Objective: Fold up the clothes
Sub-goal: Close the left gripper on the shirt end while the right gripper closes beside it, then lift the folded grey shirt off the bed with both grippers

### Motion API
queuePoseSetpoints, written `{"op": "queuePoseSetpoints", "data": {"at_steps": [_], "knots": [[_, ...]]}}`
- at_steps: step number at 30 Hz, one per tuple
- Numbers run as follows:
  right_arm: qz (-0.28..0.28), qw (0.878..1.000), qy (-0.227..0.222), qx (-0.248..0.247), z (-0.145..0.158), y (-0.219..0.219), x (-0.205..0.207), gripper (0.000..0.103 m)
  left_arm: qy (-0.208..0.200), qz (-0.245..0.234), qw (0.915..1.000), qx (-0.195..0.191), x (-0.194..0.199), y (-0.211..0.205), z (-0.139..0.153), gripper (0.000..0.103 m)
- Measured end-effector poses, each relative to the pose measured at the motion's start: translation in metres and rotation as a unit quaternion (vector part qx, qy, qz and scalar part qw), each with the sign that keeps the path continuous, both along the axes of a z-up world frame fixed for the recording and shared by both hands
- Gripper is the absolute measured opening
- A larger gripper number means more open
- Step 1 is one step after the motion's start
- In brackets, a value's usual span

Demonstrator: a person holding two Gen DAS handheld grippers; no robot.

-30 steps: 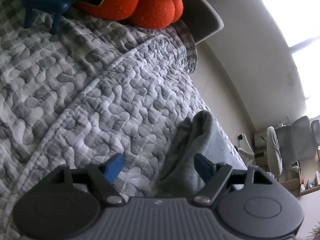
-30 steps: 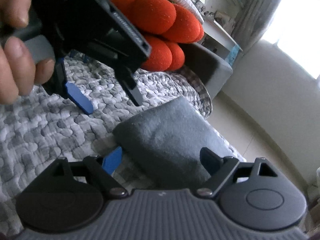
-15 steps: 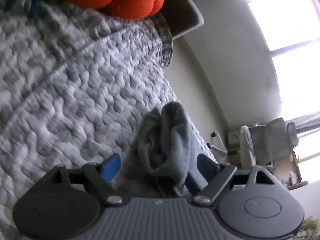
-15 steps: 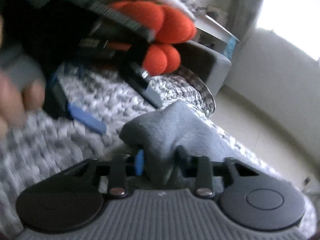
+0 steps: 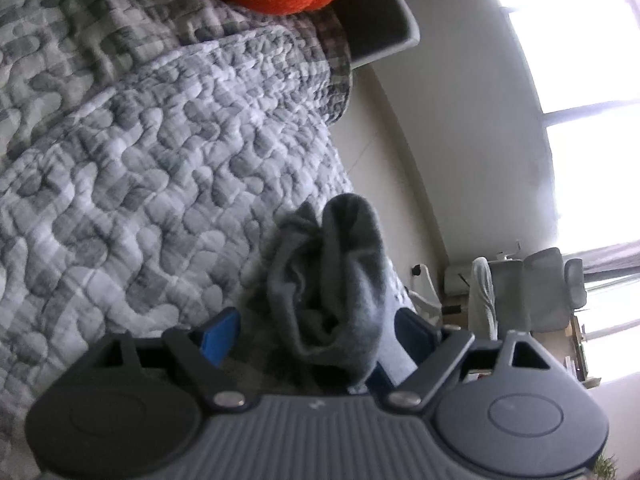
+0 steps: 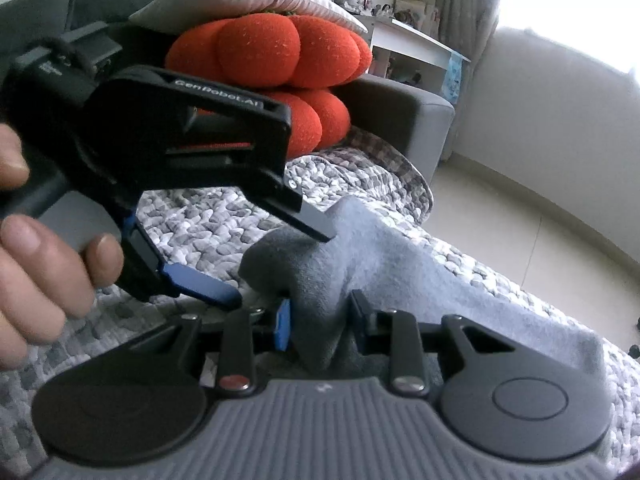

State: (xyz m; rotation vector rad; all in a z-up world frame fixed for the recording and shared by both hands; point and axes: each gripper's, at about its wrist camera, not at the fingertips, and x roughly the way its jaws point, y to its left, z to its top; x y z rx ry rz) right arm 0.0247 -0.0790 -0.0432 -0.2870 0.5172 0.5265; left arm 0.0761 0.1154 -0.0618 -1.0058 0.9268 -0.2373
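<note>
A grey garment point(image 6: 400, 264) lies on the quilted grey-and-white bedcover point(image 6: 208, 232), close to its edge. My right gripper point(image 6: 320, 316) is shut on a pinched-up fold of it, and the cloth rises in a ridge between the pads. In the left wrist view the same garment point(image 5: 340, 280) stands bunched and upright between the wide-apart fingers of my left gripper point(image 5: 316, 332), which is open. Its blue left pad is clear of the cloth. The right wrist view shows the left gripper point(image 6: 284, 268), held by a hand point(image 6: 36, 248), straddling the raised end of the fold.
An orange lobed cushion point(image 6: 280, 64) with a white pillow point(image 6: 240, 0) on top sits against a dark grey sofa arm point(image 6: 400, 116) at the far end. The bedcover's edge drops to a pale floor point(image 6: 520, 216) on the right. Office chairs point(image 5: 532, 292) stand by the window.
My right gripper went from wide open around the flat garment to shut on a pinched fold, which has risen. My left gripper moved in, and the bunched cloth now stands between its fingers.
</note>
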Motion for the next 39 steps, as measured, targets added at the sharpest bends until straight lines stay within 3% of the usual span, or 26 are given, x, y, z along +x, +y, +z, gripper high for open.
{"op": "queuePoseSetpoints", "data": {"at_steps": [8, 13, 18, 21, 26, 31, 34, 39], "knots": [[0.004, 1.0, 0.004, 0.005, 0.0, -0.004, 0.0, 0.032, -0.006, -0.014, 0.9999, 0.006, 0.008, -0.011, -0.002, 0.085], [0.007, 1.0, 0.009, 0.005, -0.001, -0.006, 0.0, 0.032, -0.025, -0.037, 0.9981, 0.042, 0.014, -0.027, 0.002, 0.083], [0.004, 1.0, 0.022, 0.019, -0.001, -0.011, 0.001, 0.036, -0.02, -0.053, 0.9953, 0.078, 0.017, -0.034, -0.001, 0.058], [0.009, 0.999, 0.028, 0.02, 0.0, -0.014, -0.002, 0.047, -0.018, -0.053, 0.9949, 0.084, 0.018, -0.032, -0.001, 0.053], [0.003, 0.997, 0.054, 0.062, 0.008, -0.039, -0.006, 0.052, -0.019, -0.054, 0.9944, 0.089, 0.016, -0.032, -0.001, 0.053], [-0.084, 0.984, 0.083, 0.136, 0.015, -0.089, -0.001, 0.058, -0.021, -0.054, 0.9937, 0.096, 0.014, -0.033, 0.0, 0.053], [-0.151, 0.969, 0.107, 0.166, 0.011, -0.117, 0.007, 0.058, -0.021, -0.055, 0.9934, 0.099, 0.014, -0.034, 0.0, 0.053], [-0.21, 0.946, 0.127, 0.212, 0.011, -0.144, 0.012, 0.058, -0.022, -0.054, 0.9932, 0.101, 0.014, -0.035, 0.0, 0.054]]}}
